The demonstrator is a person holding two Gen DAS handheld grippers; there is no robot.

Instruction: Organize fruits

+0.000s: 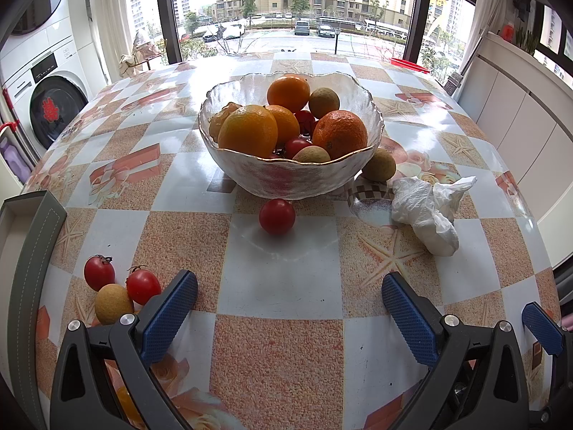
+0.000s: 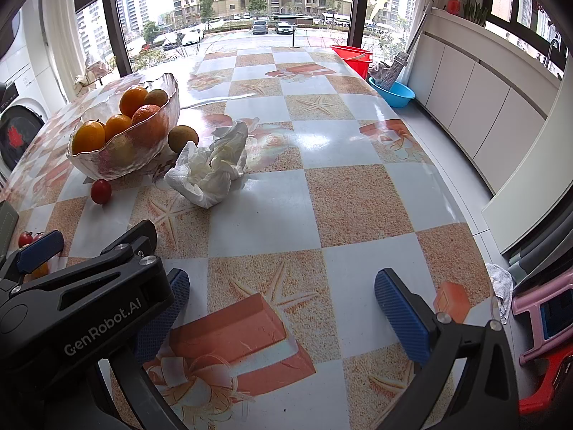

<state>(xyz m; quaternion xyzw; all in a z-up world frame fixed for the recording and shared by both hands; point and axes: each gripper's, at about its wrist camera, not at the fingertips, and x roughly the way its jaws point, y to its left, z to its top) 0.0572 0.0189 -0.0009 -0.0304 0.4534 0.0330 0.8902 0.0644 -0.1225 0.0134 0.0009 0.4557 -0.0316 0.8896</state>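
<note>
Only right view shows basin (image 2: 394, 94) (blue).

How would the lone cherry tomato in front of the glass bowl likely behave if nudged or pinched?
The cherry tomato is round on a glossy tablecloth, so it would probably roll. Its smooth, shiny skin looks slippery and may bruise under a hard squeeze.

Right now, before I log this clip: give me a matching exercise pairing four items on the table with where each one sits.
Things:
1. large orange
2. lone cherry tomato
3. crumpled paper towel
4. brownish round fruit

Places:
A. on the cloth just in front of the bowl
B. inside the glass bowl
C. against the bowl's right side
D. right of the bowl, nearer the camera

Pairs: 1-B, 2-A, 3-D, 4-C
</note>
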